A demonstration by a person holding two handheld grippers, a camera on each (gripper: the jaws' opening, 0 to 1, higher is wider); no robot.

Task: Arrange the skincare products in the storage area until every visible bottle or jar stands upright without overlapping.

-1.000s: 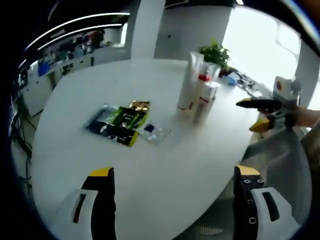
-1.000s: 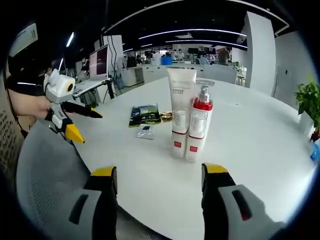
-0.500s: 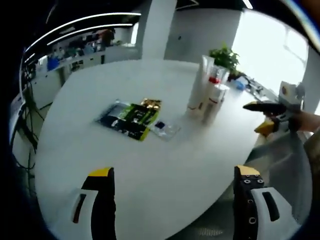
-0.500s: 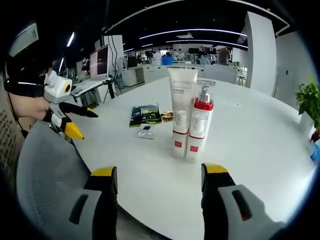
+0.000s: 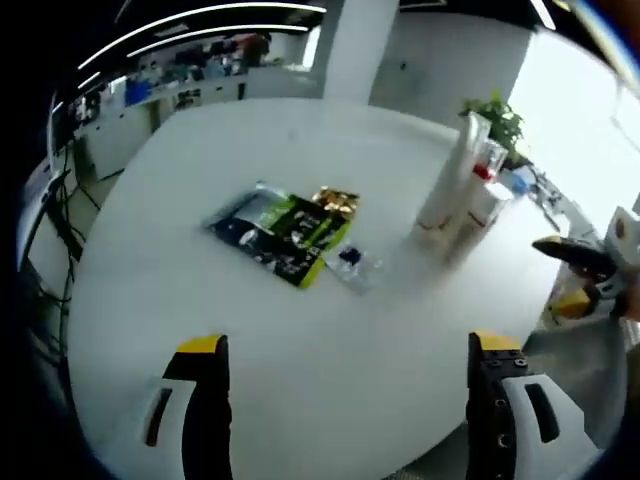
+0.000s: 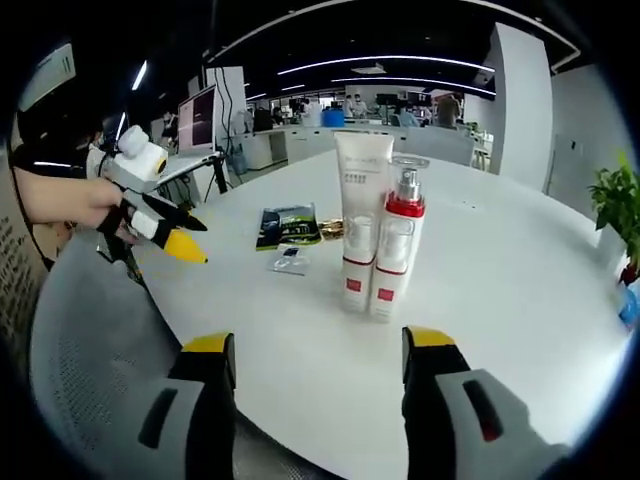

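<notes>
A tall white tube and a clear pump bottle with a red collar stand upright, side by side and touching, on the round white table. In the left gripper view the tube and the pump bottle stand at the far right. My left gripper is open over the table's near edge, holding nothing. My right gripper is open in front of the two products, also holding nothing. The left gripper shows at the left, in a hand, jaws apart.
Green-and-black sachets, a gold sachet and a small clear packet lie flat mid-table. A grey mesh chair stands at the table's near edge. A potted plant stands at the far right. The right gripper shows beyond the table's right edge.
The left gripper has swung in toward the table's edge, and its view now looks more steeply down on the table. The tube, bottle and sachets have not moved.
</notes>
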